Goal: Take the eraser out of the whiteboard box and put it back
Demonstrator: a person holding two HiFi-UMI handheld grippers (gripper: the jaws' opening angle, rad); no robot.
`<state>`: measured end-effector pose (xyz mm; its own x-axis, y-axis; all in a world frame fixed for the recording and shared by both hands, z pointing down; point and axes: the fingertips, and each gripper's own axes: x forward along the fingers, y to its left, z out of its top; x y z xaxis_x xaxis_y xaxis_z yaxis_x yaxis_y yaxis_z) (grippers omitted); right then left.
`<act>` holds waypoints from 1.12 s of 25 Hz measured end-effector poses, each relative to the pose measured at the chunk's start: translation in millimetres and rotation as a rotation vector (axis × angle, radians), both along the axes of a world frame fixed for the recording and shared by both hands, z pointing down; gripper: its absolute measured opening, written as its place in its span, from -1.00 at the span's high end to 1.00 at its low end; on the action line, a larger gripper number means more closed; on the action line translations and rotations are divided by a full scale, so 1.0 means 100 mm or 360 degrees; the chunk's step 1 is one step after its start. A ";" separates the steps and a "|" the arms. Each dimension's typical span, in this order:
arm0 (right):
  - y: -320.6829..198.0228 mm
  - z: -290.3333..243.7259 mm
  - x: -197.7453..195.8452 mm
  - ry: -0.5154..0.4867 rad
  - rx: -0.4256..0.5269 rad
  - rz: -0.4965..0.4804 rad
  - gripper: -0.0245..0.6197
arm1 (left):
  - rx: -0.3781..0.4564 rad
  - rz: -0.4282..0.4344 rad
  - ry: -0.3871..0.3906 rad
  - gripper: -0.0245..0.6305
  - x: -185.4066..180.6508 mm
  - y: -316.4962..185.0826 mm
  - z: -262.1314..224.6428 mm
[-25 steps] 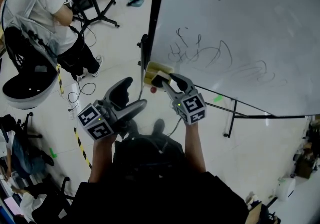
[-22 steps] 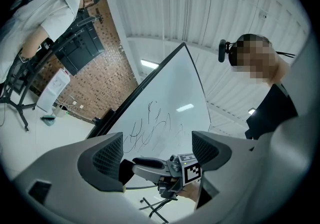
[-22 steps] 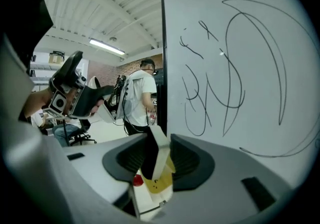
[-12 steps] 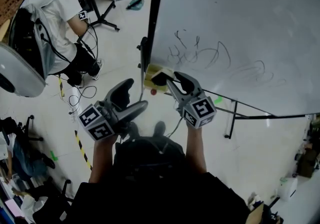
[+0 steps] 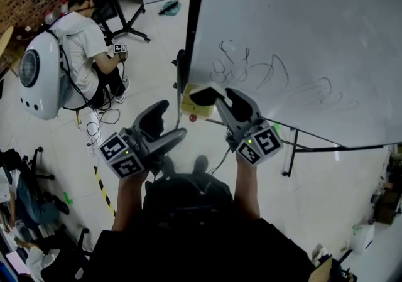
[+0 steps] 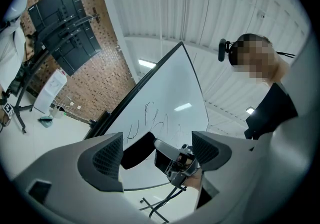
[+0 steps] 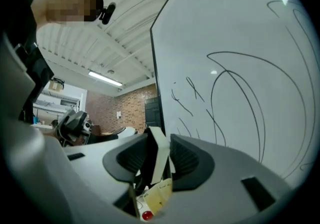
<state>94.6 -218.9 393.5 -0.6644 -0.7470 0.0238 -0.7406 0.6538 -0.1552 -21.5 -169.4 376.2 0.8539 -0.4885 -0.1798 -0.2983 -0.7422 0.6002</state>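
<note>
My right gripper (image 5: 221, 100) is shut on the eraser (image 7: 158, 158), a flat slab with a white face and a black face, standing on edge between the pads. It is held just above the yellow whiteboard box (image 5: 193, 108), which hangs at the lower left corner of the whiteboard (image 5: 301, 36). In the right gripper view the box (image 7: 159, 194) lies below the jaws, with a red knob (image 7: 146, 215) under it. My left gripper (image 5: 164, 125) stands open with nothing in it, lower left of the box. The left gripper view looks toward the eraser's dark face (image 6: 137, 150).
The whiteboard bears black scribbles (image 5: 251, 67) and has a black frame edge (image 5: 196, 17) on its left. Its stand legs (image 5: 295, 142) reach across the floor at the right. A person in a white shirt (image 5: 75, 54) crouches at the far left among cables and tripod legs (image 5: 129, 20).
My right gripper has risen with the eraser, up out of the yellow box. The left gripper has stayed put. The person at the left has shifted position.
</note>
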 end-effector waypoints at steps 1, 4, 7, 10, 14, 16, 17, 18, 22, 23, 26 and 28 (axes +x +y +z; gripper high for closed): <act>0.01 -0.05 0.02 -0.0037 0.0013 0.0000 0.42 | 0.0002 -0.0001 0.0000 -0.38 0.00 0.00 0.00; 0.04 -0.19 0.08 -0.0164 0.0050 0.0000 0.43 | 0.0007 -0.0004 0.0001 -0.38 0.00 -0.01 -0.01; 0.06 -0.32 0.14 -0.0276 0.0083 0.0008 0.43 | 0.0011 -0.0008 0.0001 -0.38 -0.01 -0.01 -0.03; 0.08 -0.42 0.21 -0.0375 0.0113 0.0013 0.43 | 0.0014 -0.0010 0.0001 -0.38 0.00 -0.02 -0.03; 0.10 -0.51 0.26 -0.0465 0.0133 0.0012 0.43 | 0.0020 -0.0009 0.0003 -0.38 0.00 -0.02 -0.05; 0.11 -0.56 0.27 -0.0501 0.0141 0.0007 0.43 | 0.0023 -0.0007 0.0004 -0.38 0.01 -0.02 -0.07; 0.11 -0.58 0.28 -0.0519 0.0146 0.0005 0.43 | 0.0024 -0.0007 0.0003 -0.38 0.01 -0.02 -0.08; 0.12 -0.60 0.29 -0.0536 0.0150 0.0003 0.43 | 0.0025 -0.0006 0.0002 -0.38 0.01 -0.02 -0.08; 0.13 -0.67 0.33 -0.0604 0.0168 0.0001 0.43 | 0.0033 -0.0004 0.0003 -0.38 0.03 -0.03 -0.09; 0.13 -0.69 0.35 -0.0623 0.0173 0.0000 0.43 | 0.0034 -0.0003 0.0003 -0.38 0.03 -0.03 -0.09; 0.14 -0.77 0.38 -0.0693 0.0193 -0.0002 0.44 | 0.0039 -0.0001 0.0004 -0.38 0.04 -0.03 -0.12; 0.16 -0.83 0.41 -0.0748 0.0209 -0.0007 0.44 | 0.0042 -0.0001 0.0004 -0.39 0.04 -0.03 -0.13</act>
